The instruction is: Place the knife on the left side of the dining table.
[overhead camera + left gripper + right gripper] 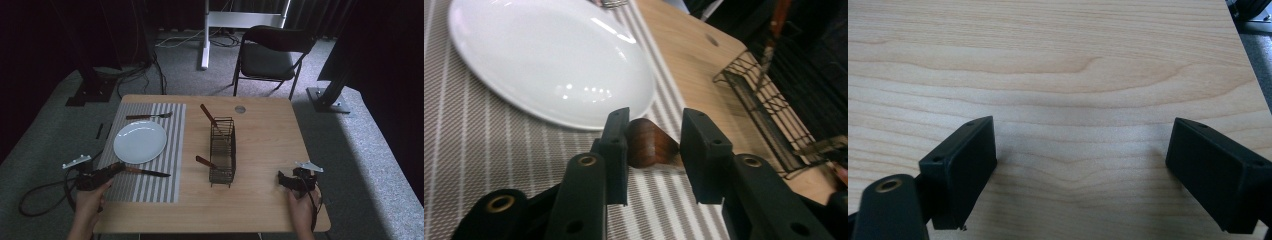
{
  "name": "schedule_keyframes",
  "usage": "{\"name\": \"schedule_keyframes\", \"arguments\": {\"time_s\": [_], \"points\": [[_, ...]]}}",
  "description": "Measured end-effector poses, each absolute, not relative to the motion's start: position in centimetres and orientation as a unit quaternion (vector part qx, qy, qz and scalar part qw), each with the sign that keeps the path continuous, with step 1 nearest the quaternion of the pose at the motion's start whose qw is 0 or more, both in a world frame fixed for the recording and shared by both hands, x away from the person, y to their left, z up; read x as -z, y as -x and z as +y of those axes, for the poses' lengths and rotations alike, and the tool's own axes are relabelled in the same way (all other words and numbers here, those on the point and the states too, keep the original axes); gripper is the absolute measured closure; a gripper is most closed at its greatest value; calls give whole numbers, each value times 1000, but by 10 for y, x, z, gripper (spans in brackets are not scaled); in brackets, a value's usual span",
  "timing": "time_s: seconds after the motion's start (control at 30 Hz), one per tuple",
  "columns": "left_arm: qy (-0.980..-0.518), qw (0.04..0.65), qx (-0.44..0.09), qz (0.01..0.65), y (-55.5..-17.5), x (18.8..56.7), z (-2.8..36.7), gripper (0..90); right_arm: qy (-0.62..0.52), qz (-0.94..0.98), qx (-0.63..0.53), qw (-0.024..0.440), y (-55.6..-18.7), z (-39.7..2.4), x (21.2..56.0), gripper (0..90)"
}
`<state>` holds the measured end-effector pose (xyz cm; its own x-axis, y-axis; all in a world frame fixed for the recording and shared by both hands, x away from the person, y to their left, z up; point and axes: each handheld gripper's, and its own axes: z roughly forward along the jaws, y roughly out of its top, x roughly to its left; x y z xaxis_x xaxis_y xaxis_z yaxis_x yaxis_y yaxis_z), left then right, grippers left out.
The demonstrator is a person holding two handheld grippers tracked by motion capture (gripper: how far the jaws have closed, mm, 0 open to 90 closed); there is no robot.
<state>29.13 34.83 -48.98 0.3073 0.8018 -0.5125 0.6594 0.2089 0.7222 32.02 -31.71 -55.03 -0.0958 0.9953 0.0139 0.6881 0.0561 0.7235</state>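
A knife [147,173] with a brown wooden handle [650,144] lies on the striped placemat [172,130], just below and right of the white plate [140,141]. My left gripper [116,168] is open at the handle's end, and the handle tip sits between its jaws with a small gap on one side. A fork [148,116] lies on the mat beyond the plate. My right gripper [281,179] rests low at the table's front right, wide open [1080,170] over bare wood with nothing between its jaws.
A black wire basket [222,150] stands mid-table, with two wooden-handled utensils [207,115] sticking out of it. In the left gripper view the basket [764,105] lies ahead to the right. A folding chair [272,52] stands beyond the table's far edge.
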Motion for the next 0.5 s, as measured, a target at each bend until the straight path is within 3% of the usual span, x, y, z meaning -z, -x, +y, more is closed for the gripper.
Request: {"name": "schedule_keyframes", "arguments": {"time_s": [0.5], "points": [[-625, 454, -100, 627, -302, 519, 347, 444, -620, 679, -296, 260, -320, -317, 550, 120]]}}
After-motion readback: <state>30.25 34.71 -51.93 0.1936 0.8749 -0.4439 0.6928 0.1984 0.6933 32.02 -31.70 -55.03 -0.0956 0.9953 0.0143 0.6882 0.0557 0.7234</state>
